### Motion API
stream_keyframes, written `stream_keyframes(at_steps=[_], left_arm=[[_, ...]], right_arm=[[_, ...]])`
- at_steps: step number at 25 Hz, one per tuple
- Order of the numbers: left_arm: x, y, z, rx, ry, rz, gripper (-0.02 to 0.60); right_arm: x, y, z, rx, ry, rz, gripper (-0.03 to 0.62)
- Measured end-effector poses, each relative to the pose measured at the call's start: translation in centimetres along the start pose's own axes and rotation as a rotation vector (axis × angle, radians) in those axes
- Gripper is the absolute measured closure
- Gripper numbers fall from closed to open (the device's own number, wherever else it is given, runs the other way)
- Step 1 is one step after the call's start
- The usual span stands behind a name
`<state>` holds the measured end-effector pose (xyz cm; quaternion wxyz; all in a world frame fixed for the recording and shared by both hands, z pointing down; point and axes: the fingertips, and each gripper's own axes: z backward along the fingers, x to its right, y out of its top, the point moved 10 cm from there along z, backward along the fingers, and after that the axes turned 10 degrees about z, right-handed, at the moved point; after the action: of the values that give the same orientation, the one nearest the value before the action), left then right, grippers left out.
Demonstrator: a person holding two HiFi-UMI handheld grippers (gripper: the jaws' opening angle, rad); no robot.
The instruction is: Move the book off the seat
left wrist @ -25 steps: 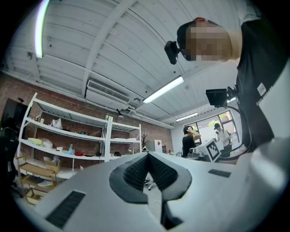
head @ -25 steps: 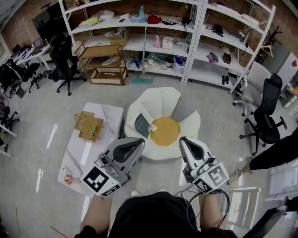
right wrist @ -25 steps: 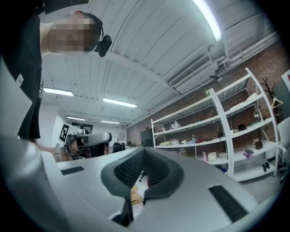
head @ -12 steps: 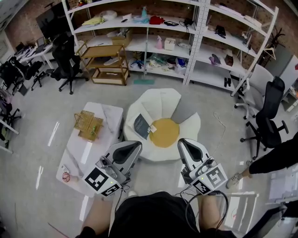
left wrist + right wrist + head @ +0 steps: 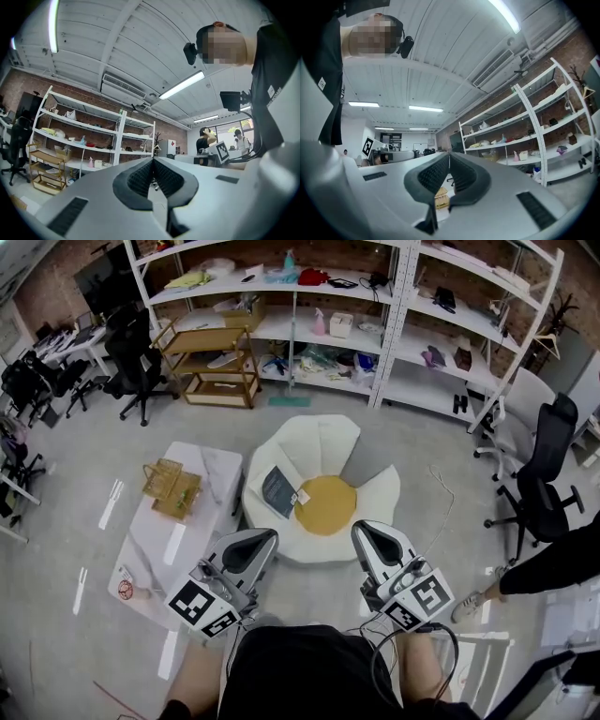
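No writing, label or number can be read anywhere.

You hold your grey plastic left gripper (image 5: pixel 270 535) and grey plastic right gripper (image 5: pixel 360 527) side by side, near you, each with its 2 jaws pressed together.

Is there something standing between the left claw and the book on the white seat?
Nothing visible does. The book lies uncovered on the seat, beside the yellow cushion. Only the seat's front edge lies between it and the shut left claw.
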<state>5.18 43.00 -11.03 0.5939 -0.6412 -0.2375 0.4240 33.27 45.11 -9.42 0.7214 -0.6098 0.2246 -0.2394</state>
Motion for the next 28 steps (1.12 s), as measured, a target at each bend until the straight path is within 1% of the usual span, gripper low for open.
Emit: stream_keyframes(at_steps=[4, 7, 9, 13, 21, 28], left_arm=[[-0.3, -0.9, 0.1, -0.009, 0.040, 0.014, 0.578], [-1.4, -1.4, 0.3, -0.005, 0.070, 0.042, 0.578], [-2.3, -1.7, 0.3, -0.001, 0.077, 0.058, 0.578], [-4.3, -1.6, -0.3, -0.002, 0.070, 0.065, 0.578], [-11.1, -1.0, -1.9, -0.012, 0.050, 0.090, 0.578], [-18.4, 0.2, -3.1, -0.023, 0.045, 0.108, 0.578]], right_arm=[[0.6, -1.1, 0.2, -0.015, 0.011, -0.018, 0.579], [0.9, -1.8, -0.4, -0.028, 0.019, -0.023, 0.579], [1.1, -2.3, -1.0, -0.030, 0.016, -0.030, 0.579], [1.8, -2.9, -2.8, -0.040, 0.009, -0.037, 0.579], [3.5, -4.4, -8.3, -0.073, -0.019, -0.028, 0.578], [5.0, -6.5, -14.6, -0.108, -0.054, -0.045, 0.578]])
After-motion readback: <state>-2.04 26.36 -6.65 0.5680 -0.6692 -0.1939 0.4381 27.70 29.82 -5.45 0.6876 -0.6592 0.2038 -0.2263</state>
